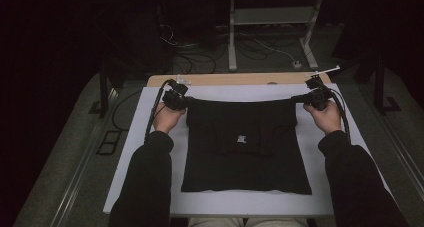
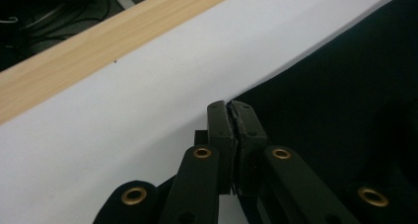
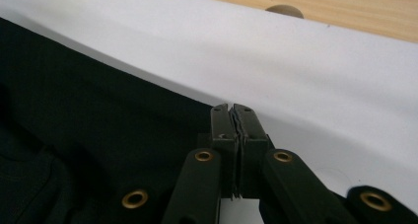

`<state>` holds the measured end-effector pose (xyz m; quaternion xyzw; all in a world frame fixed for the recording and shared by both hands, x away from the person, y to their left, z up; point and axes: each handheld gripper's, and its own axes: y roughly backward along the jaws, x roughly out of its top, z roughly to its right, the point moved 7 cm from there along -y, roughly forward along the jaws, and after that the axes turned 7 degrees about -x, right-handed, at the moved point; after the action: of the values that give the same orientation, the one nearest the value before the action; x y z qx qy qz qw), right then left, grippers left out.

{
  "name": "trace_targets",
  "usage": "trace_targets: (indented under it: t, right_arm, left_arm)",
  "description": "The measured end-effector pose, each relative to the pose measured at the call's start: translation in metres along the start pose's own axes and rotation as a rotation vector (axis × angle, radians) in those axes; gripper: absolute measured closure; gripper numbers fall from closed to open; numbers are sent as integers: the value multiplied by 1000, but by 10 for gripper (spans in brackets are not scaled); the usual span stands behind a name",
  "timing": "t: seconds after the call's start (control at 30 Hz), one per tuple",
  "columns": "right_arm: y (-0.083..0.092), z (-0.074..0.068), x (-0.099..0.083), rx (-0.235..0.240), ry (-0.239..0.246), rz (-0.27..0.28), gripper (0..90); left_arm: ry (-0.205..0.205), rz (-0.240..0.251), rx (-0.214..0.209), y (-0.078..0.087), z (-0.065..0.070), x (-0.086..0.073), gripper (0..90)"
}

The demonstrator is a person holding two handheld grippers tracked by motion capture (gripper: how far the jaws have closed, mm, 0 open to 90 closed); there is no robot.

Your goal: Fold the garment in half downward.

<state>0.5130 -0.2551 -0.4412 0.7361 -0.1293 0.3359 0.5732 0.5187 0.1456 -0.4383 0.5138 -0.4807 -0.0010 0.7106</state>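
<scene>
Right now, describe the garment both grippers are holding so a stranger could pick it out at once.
On the white sheet covering the wooden table lies a black garment, folded into a rough rectangle. Its far edge is stretched taut between the left gripper and right gripper. A small white logo marks its middle.

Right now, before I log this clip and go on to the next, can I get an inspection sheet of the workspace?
Surface: white sheet over a wooden table, whose far edge shows bare.
Job's things: black garment spread flat on the sheet, a small white logo near its middle, far edge stretched between the grippers.
Clutter: a small round thing on the wooden strip; cannot tell what.
Grippers: left gripper and right gripper each shut on a far corner of the garment.
Cables: one trails from each gripper along the forearm; loose cables on the floor beyond.
Surroundings: dark room, a white frame behind the table.
</scene>
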Motion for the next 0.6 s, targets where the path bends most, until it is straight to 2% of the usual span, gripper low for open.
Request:
trace_targets:
  t: [0.27,0.6]
  right_arm:
    - [-13,0,-4,-2,-20,-19,868]
    - [-25,4,-9,5,-40,-42,867]
  left_arm:
    - [27,-22,8,-15,-4,-8,863]
    - [67,-33,-13,-31,-9,-18,863]
